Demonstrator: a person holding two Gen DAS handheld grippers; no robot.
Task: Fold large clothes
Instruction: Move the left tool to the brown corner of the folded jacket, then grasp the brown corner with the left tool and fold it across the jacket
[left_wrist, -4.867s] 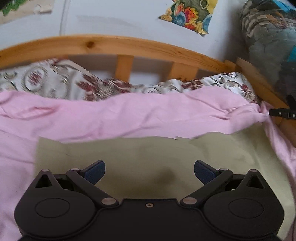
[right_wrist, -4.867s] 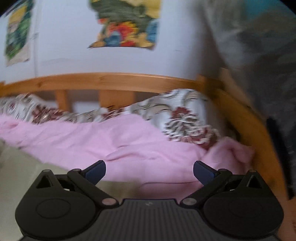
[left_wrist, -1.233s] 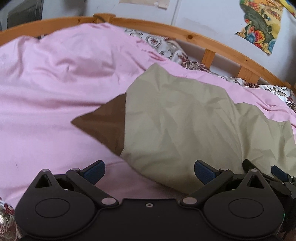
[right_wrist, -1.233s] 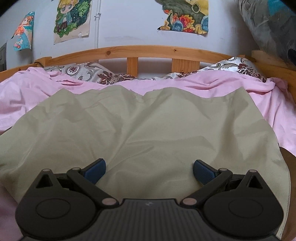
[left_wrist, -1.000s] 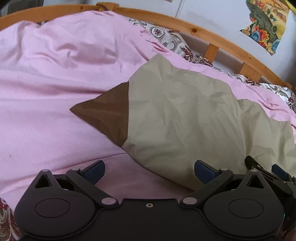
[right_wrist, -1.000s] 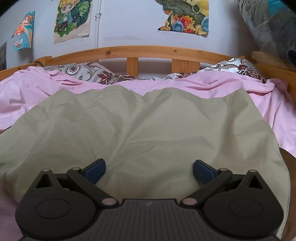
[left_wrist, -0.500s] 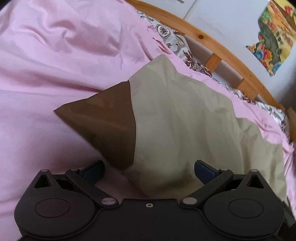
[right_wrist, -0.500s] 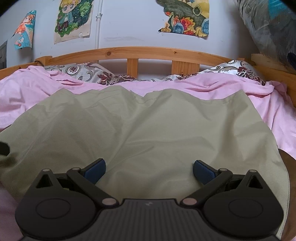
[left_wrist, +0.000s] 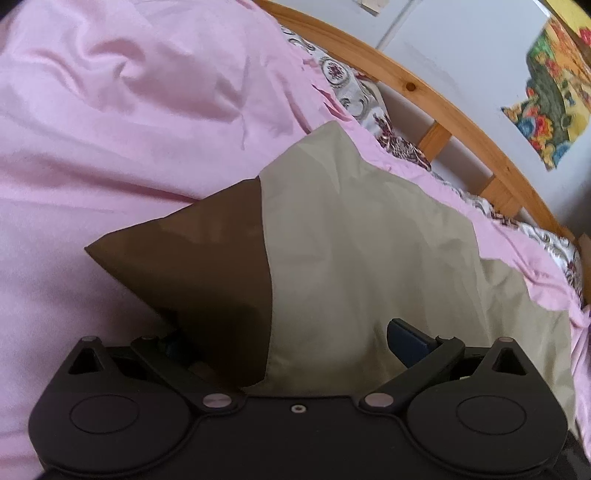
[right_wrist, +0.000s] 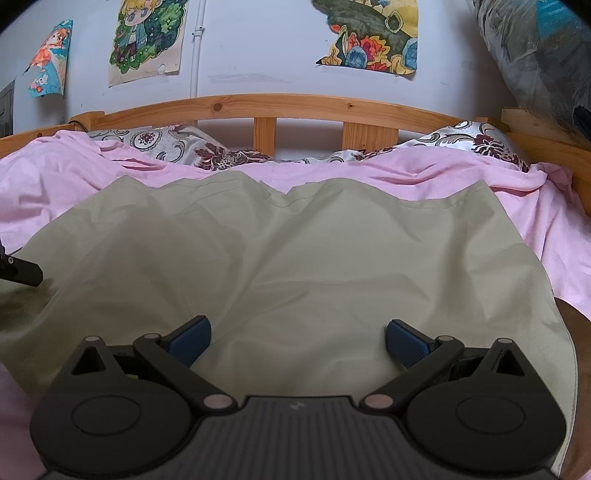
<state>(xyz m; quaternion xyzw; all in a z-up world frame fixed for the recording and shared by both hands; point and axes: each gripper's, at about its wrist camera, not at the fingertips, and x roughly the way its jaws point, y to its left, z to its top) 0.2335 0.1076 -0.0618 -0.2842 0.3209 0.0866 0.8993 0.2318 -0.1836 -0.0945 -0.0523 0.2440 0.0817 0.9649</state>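
Left tongs (left_wrist: 291, 343) advanced, wide apart, straddling cloth (left_wrist: 369, 251) corner

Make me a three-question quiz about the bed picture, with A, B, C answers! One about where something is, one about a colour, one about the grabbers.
1. Where does the green cloth lie?
A. on the pink sheet
B. on the floor
C. on the wall

2. What colour is the cloth's turned-up corner?
A. blue
B. brown
C. white

3. How are the right gripper fingers?
A. shut tight
B. holding a pillow
C. spread open

Answers: 1 A, pink sheet shows all round the cloth. 2 B, the corner is dark brown in the left view. 3 C, the blue tips stand wide apart over the cloth.
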